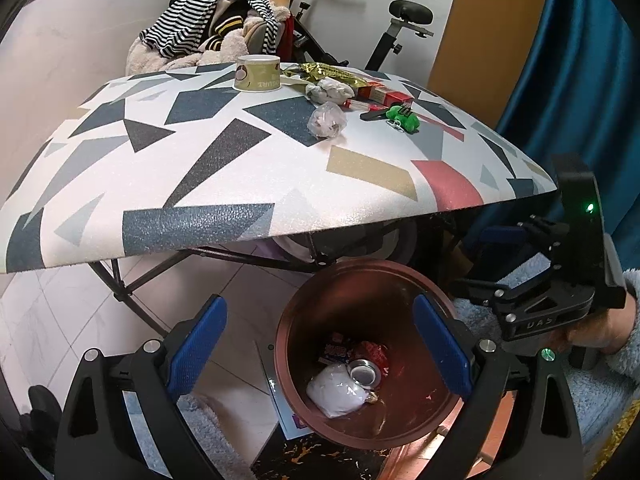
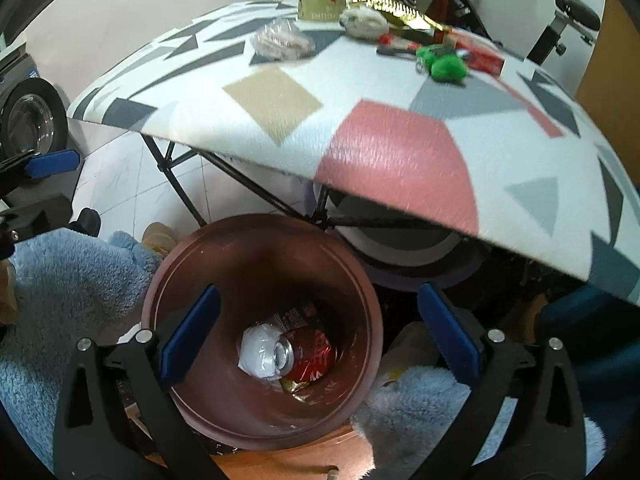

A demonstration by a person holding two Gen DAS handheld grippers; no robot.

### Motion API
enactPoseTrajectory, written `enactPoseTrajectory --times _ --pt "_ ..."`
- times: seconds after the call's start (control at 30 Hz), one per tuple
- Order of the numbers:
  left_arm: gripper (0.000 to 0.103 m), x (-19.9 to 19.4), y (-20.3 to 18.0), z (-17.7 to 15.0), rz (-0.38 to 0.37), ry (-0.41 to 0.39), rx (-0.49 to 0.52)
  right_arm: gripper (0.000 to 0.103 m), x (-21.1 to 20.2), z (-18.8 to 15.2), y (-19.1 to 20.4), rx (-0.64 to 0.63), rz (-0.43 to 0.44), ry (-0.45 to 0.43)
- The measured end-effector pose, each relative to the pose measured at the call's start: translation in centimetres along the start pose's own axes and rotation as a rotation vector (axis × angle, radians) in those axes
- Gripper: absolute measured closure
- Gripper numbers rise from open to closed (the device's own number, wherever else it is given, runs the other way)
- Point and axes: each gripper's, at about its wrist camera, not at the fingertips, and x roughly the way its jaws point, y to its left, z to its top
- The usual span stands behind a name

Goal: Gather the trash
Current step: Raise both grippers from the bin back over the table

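Note:
A copper-brown bin (image 1: pixel 362 270) (image 2: pixel 256 226) stands on the floor below the table's front edge. Inside it lie a drinks can (image 1: pixel 364 372) (image 2: pixel 284 356), a white wad (image 1: pixel 336 394) and red wrappers (image 2: pixel 316 354). My left gripper (image 1: pixel 320 304) hangs open over the bin's left rim, nothing between its blue pads (image 1: pixel 196 348). My right gripper (image 2: pixel 319 291) is open above the bin's mouth, also empty. On the patterned table (image 1: pixel 224 200) sit a paper cup (image 1: pixel 256 72), a crumpled clear bag (image 1: pixel 326 120) (image 2: pixel 282 42), a grey wad (image 1: pixel 328 90), a gold wrapper (image 1: pixel 328 70) and a red box (image 1: pixel 384 94).
A green fuzzy toy (image 1: pixel 404 118) (image 2: pixel 444 64) lies by the red box. Behind the table are a clothes pile (image 1: pixel 216 28) and an exercise bike (image 1: pixel 400 20); a blue curtain (image 1: pixel 580 80) hangs right. Folding table legs (image 1: pixel 120 280) cross beside the bin. Fluffy blue sleeves (image 2: pixel 80 280) flank it.

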Motion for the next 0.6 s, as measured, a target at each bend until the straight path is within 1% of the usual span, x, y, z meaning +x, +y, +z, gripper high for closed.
enactPoseTrajectory --times 0.3,0.5,0.6 --pt "0.011 -0.9 0.4 2.2 0.016 -0.059 -0.019 0.006 -2.2 2.2 -2.2 0.07 0.019 -0.049" --pt "0.011 -1.7 0.6 4.9 0.033 -0.103 -0.013 0.006 -3.8 4.3 -3.4 0.081 -0.032 -0.089" --pt "0.011 -2.6 0.4 6.6 0.042 -0.141 0.01 0.006 -4.7 5.5 -4.1 0.088 -0.056 -0.106"
